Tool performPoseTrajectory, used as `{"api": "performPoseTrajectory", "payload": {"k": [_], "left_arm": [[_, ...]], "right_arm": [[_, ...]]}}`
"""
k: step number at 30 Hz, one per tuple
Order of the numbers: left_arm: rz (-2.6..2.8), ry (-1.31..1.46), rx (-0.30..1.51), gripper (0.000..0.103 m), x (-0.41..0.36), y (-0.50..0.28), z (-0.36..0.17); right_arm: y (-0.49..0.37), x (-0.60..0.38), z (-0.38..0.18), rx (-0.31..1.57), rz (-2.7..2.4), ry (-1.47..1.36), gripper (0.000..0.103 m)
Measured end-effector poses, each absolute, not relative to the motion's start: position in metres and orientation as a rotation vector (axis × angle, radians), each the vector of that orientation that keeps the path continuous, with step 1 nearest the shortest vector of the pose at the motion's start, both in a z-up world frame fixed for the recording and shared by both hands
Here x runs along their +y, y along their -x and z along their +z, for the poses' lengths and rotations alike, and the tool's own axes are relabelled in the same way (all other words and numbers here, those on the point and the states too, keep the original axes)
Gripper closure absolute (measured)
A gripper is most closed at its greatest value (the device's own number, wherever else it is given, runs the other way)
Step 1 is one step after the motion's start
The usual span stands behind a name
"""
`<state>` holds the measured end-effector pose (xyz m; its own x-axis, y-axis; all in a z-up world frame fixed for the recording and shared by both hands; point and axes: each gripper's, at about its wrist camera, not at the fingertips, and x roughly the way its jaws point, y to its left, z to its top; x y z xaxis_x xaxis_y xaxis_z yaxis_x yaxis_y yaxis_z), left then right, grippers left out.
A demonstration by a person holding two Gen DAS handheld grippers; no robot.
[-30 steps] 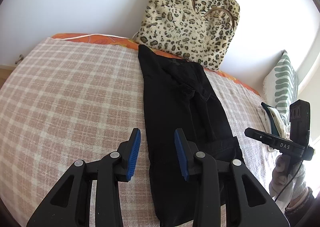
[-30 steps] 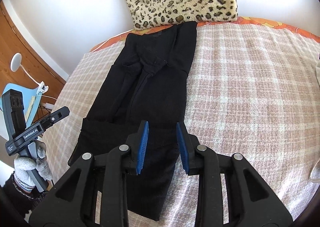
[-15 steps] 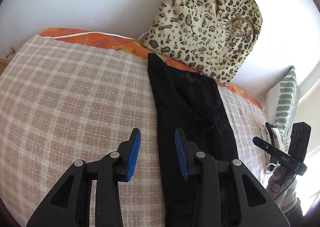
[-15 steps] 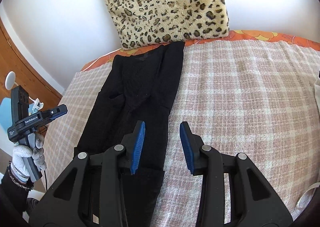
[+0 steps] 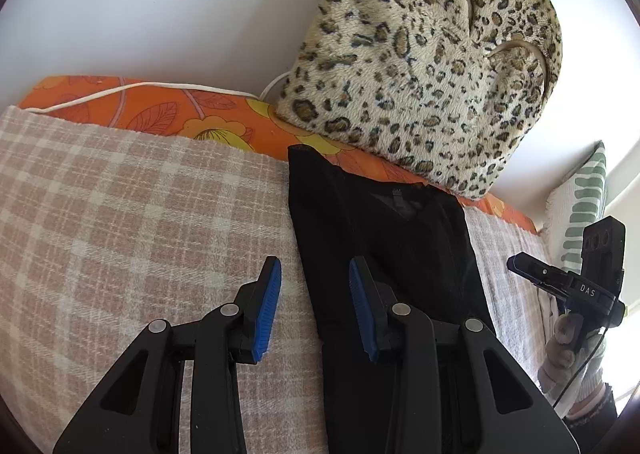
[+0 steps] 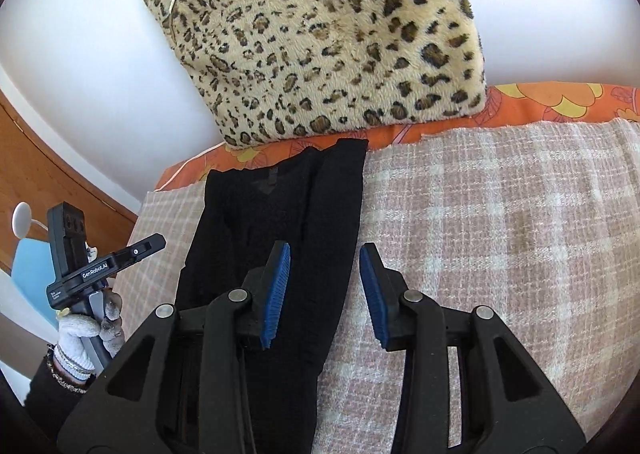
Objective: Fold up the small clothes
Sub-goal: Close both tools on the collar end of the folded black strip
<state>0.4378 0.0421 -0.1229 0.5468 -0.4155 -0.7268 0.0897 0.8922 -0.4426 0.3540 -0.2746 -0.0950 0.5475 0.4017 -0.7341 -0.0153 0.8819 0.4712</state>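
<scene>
A black garment (image 5: 384,246) lies folded lengthwise in a long strip on the checked blanket (image 5: 120,222), its neckline end near the leopard cushion. It also shows in the right wrist view (image 6: 280,222). My left gripper (image 5: 314,304) is open and empty, low over the garment's left edge. My right gripper (image 6: 324,294) is open and empty, low over the garment's right edge. Each gripper shows in the other's view: the right one (image 5: 568,286) at the far right, the left one (image 6: 100,266) at the far left.
A leopard-print cushion (image 5: 424,54) leans on the white wall behind the garment. An orange floral sheet (image 5: 168,114) edges the bed. A green-striped pillow (image 5: 580,206) lies at the right. A wooden bed frame (image 6: 48,174) and a white lamp (image 6: 22,220) are at the left.
Both grippers have moved forward along the garment toward the cushion and dropped lower. The folded lower end of the garment has passed out of view behind them. Both stay open.
</scene>
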Motion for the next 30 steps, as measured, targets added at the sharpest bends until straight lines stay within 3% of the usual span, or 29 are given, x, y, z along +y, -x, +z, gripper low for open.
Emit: {"api": "performPoseTrajectory", "payload": {"k": [18,28,29,30], "left_arm": [[-0.348,0.428,0.959,0.073,0.033,-0.511,-0.149],[-0.346,0.368,0.947,0.097,0.015,-0.526,-0.15],[-0.346,0.357,0.942,0.098,0.012,-0.526,-0.15],[-0.346,0.358,0.936,0.099,0.012,-0.526,-0.149]], "right_arm": [[-0.443,-0.27,-0.137,1.037,0.299,-0.444,0.065],[-0.458,-0.26,-0.136,1.023,0.317,-0.396,0.065],[-0.459,-0.259,-0.136,1.027,0.319,-0.387,0.072],[-0.461,-0.256,-0.137,1.038,0.315,-0.372,0.085]]}}
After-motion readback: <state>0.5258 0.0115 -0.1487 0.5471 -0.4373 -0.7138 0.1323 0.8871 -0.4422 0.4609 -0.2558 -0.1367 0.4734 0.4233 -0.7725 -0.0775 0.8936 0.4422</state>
